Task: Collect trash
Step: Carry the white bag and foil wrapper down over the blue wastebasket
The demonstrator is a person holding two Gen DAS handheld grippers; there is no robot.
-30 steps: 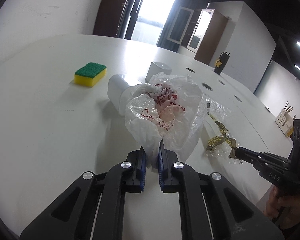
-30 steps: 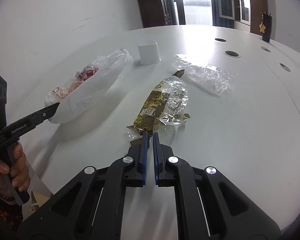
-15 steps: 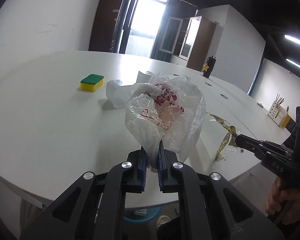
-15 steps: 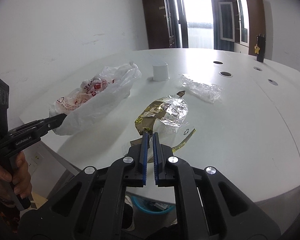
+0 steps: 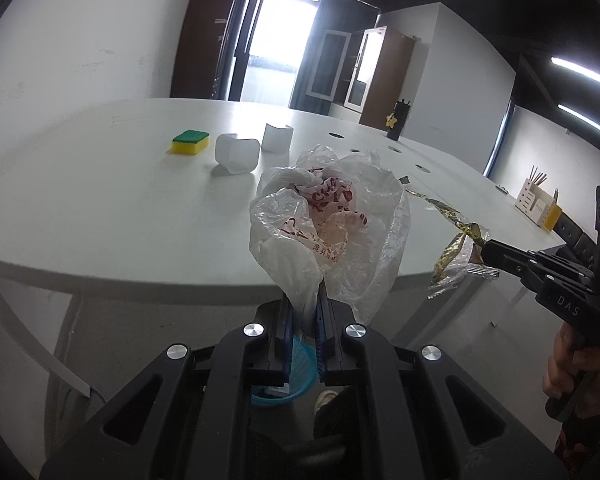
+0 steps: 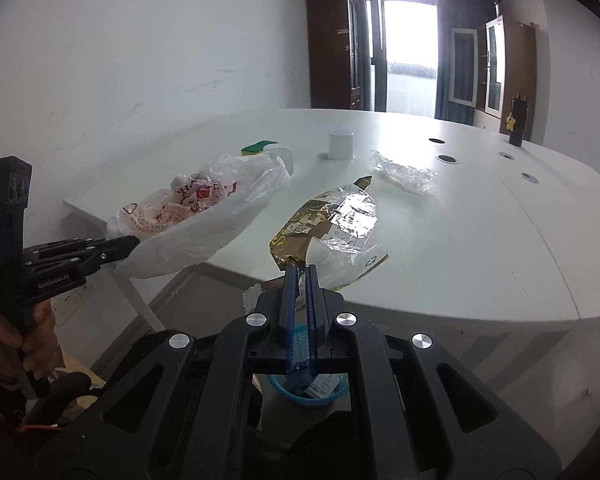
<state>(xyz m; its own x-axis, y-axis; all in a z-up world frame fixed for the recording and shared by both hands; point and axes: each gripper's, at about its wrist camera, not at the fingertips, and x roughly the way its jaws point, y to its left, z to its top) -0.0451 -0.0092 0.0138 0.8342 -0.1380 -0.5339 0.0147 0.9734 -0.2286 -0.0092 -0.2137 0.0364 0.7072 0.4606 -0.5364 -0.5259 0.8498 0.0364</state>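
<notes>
Plastic bag (image 5: 328, 236) pinched in left tool (image 5: 303, 336), gold wrapper (image 6: 324, 224) pinched in right tool (image 6: 299, 308), both held off the surface (image 6: 480, 240) above blue bin (image 6: 308, 394); clear wrapper (image 6: 404, 170) remains uncollected.

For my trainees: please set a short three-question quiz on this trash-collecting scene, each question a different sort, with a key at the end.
1. True or false: the left tool is shut on the white plastic bag.
2. Multiple choice: what does the right tool grip? A) the sponge B) the gold foil wrapper C) the upright white cup
3. Fill in: below both tools, on the floor, stands a blue ____.

Key
1. True; the bag hangs clear of the table.
2. B; the sponge and the cup rest on the table.
3. Bin.
</notes>
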